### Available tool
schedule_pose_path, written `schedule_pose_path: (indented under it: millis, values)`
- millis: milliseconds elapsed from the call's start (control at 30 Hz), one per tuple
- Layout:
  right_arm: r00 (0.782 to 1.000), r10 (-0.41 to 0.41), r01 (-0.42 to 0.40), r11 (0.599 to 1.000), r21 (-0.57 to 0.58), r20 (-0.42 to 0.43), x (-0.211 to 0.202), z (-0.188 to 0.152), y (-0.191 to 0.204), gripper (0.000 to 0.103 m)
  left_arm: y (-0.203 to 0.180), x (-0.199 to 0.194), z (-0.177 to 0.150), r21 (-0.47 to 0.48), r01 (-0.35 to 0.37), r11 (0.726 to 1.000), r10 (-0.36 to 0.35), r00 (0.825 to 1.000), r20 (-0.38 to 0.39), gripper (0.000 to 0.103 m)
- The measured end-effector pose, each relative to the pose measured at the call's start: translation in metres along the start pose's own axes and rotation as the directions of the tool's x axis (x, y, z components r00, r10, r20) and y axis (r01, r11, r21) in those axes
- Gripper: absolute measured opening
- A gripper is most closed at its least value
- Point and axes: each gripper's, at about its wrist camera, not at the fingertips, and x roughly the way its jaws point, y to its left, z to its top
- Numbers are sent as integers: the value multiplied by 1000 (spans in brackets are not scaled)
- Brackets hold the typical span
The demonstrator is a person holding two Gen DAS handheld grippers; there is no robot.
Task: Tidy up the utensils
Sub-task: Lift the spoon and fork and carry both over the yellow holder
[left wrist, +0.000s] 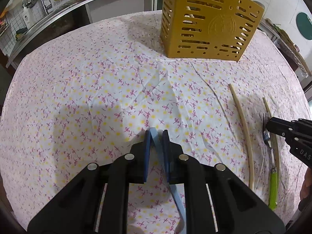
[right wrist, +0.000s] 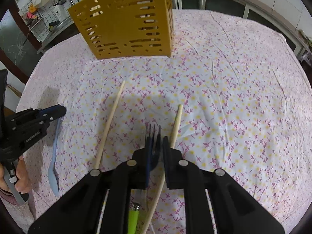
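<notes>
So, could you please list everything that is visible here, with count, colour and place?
utensil holder: one, yellow, slotted, far side of table, pale sticks inside
chopsticks: two, pale wood, lying on the cloth
fork: one, metal with green handle, between the right gripper's jaws
spoon: one, light blue, on the cloth, handle between the left gripper's jaws
tablecloth: one, white with pink and yellow print
left gripper: black, blue pads, over the spoon
right gripper: black, blue pads, over the fork
</notes>
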Motion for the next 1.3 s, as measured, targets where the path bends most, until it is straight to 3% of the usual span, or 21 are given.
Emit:
schedule_pose_path:
  millis: [100, 300, 367, 467, 567, 600, 700, 1100, 1300]
  values:
    - [998, 55, -55, 998, 28, -9, 0, 0, -3, 41, 5, -2, 1, -6, 4, 1000, -4, 1000, -11, 12]
    - [1000, -17, 17, 999, -29, -14, 8, -1, 14, 49, 7, -1, 2, -7, -9, 1000, 9, 1000, -19, 16]
    - [999, -49, 48, 998, -51, -6, 9, -2, 20, 45, 7, 0, 2, -9, -13, 1000, 13, 1000, -23, 18]
    - [999, -53, 54, 997, -49, 9, 8, -1, 20, 25, 3, 1, 1, 9, -33, 999, 34, 999, -24, 18]
    - [999, -43, 44, 999, -32, 22, 5, -3, 15, 22, 1, 6, 4, 15, -39, 999, 39, 999, -18, 17]
    - [998, -47, 48, 998, -33, 34, 2, -3, 15, 13, 2, 7, 5, 11, -34, 999, 34, 999, -16, 17]
    - [997, -36, 38, 999, -24, 65, -8, -4, 9, 6, 2, 8, 7, 10, -32, 999, 32, 999, -12, 12]
    - [987, -46, 53, 998, -38, 153, -34, -3, 4, 2, 2, -4, -5, 7, 6, 1000, -7, 1000, 22, 6]
    - [968, -61, 76, 996, -52, 243, -53, 1, 8, 2, 2, -29, -4, -4, 27, 1000, -27, 995, 93, 6]
